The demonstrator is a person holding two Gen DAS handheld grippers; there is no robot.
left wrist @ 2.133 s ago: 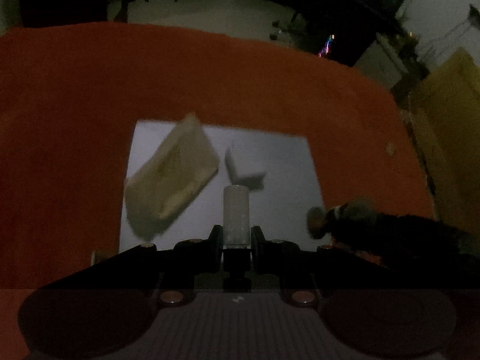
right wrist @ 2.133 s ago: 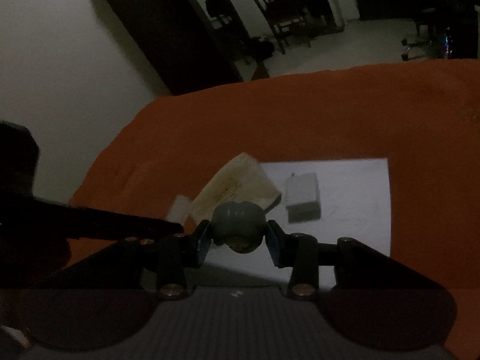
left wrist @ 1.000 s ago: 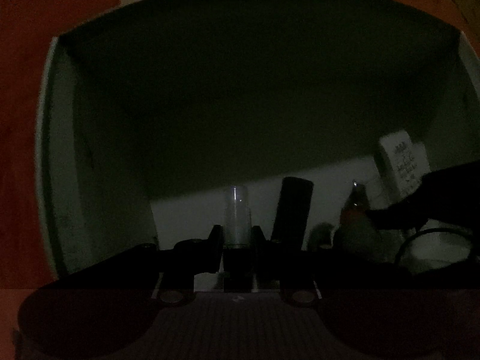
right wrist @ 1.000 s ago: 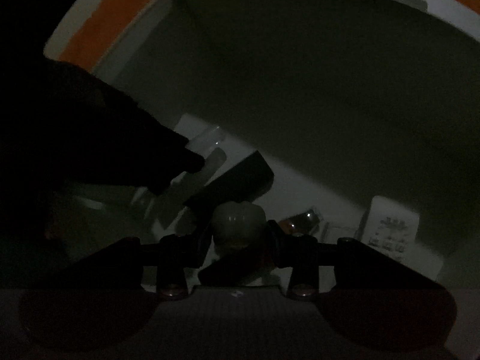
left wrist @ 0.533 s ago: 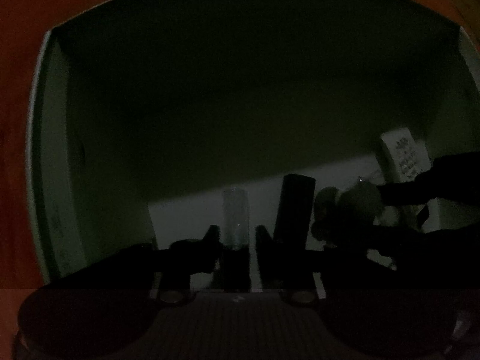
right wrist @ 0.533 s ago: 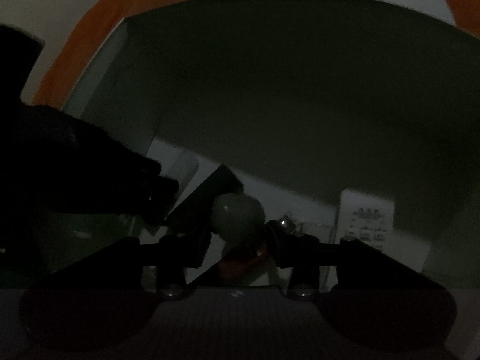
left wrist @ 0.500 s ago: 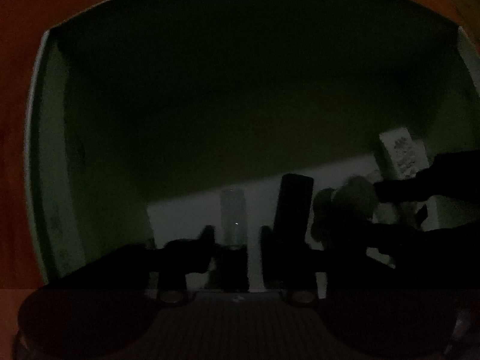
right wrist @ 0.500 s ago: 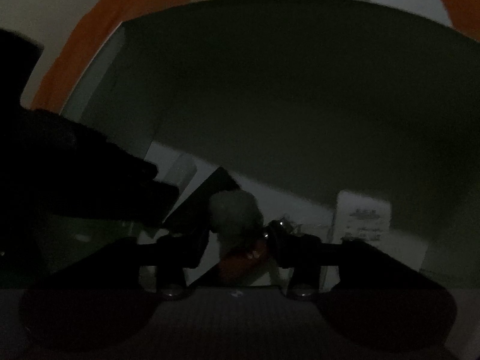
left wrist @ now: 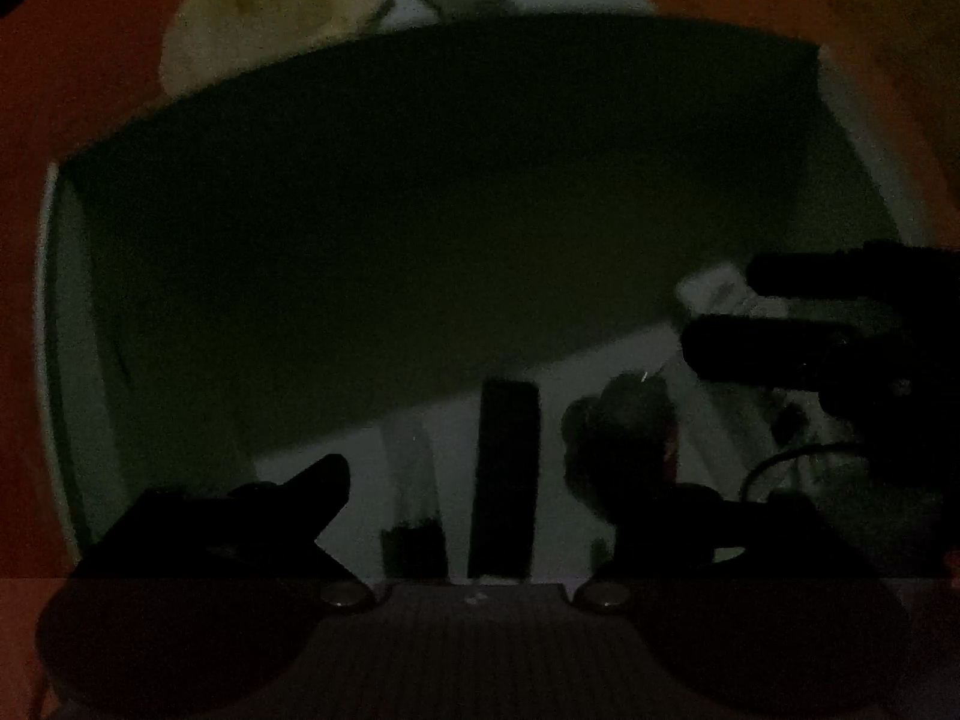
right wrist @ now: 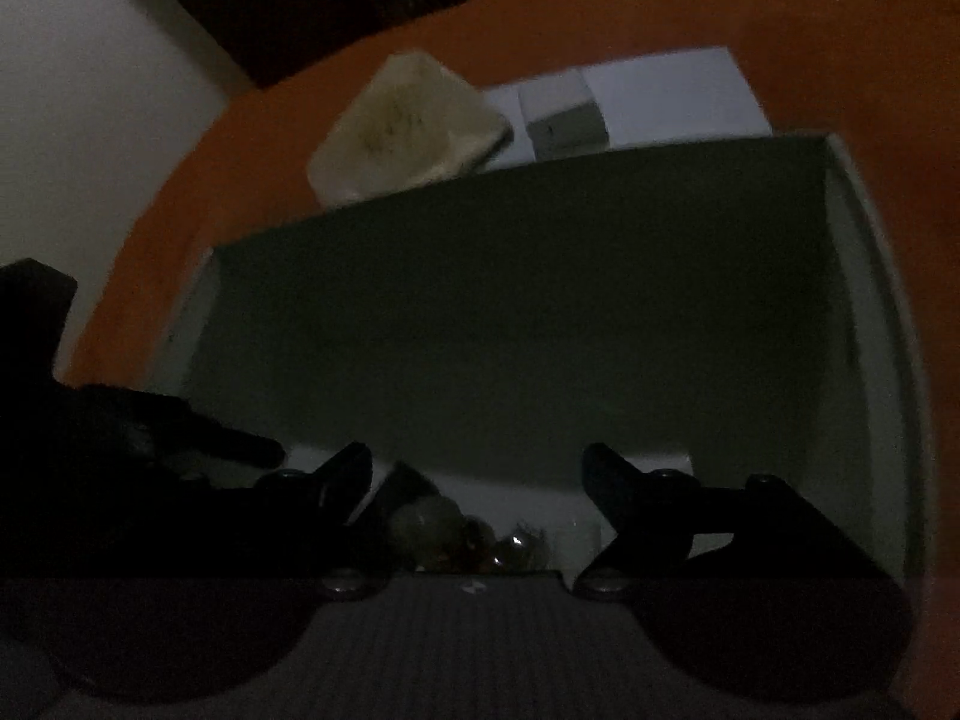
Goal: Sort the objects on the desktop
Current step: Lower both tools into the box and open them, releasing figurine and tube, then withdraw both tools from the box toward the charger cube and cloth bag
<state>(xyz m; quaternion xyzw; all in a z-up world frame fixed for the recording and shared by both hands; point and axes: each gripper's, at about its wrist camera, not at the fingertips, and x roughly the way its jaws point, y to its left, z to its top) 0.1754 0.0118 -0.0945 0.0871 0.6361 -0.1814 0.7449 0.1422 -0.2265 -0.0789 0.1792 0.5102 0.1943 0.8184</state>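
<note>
Both grippers are down over the open box (right wrist: 516,324) right now and neither one has anything in it. The left gripper (left wrist: 480,480) has its jaws spread wide, nothing between them, and the right gripper (right wrist: 477,468) is the same, wide apart and empty.

Progress-wise, I'd say we're well along. Down on the box floor, near the wall closest to me, I can see a clear little tube (left wrist: 414,462) lying beside a black cylinder (left wrist: 504,474), and next to those a pale round knobbly thing (right wrist: 423,519), maybe a garlic bulb or a small toy, I honestly can't tell in this light. There's also a white remote-like slab (left wrist: 714,288) toward the box's right wall, plus what looks like a cable (left wrist: 780,462). It's really dark in there, so details are mushy.

What's left, judging by what's outside the box: a cream-coloured crumpled bag (right wrist: 408,126) and a small white box (right wrist: 564,114), both sitting on a white sheet (right wrist: 678,96) on the orange tablecloth (right wrist: 840,30), just past the box's far wall. Those two look like the next pickups. The bag looks soft and floppy, so I'd guess it'll need a pinch on a fold.
</note>
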